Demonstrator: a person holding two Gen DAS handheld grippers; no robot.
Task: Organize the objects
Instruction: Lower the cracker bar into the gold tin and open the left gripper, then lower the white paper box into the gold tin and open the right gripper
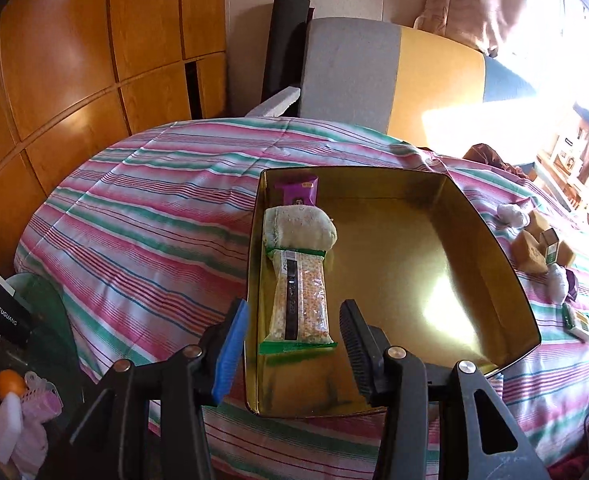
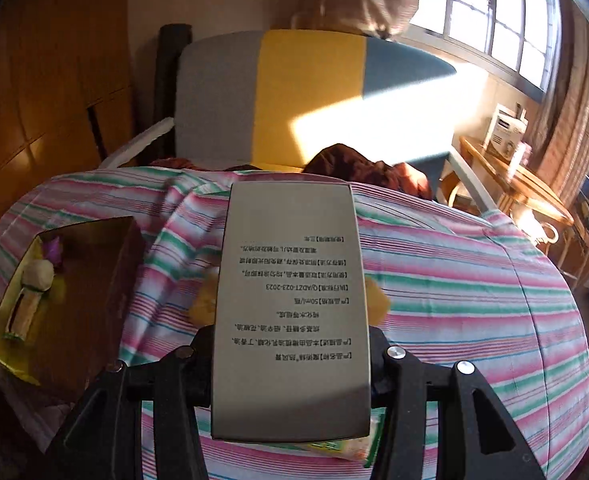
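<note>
black box point(image 1: 4, 312): "fuguang" in white letters
grey carton point(image 2: 290, 308): upside-down chinese print, with "q/adzt-023-2023" and "50ml" legible
snack bar wrapper point(image 1: 298, 300): dark strip of print, too blurred to read

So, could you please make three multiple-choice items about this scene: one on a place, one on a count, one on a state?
1. Where does the purple packet lie in the tin?
A. far left corner
B. near right corner
C. outside it

2. How many items lie in the tin?
A. one
B. three
C. five

3. What is the left claw doing?
A. gripping the tin
B. holding a sock
C. open, holding nothing

Key: 1 A, it lies beyond the sock roll. 2 B, packet, roll and cereal bar. 3 C, its fingers stand apart; the right claw holds the grey box.
</note>
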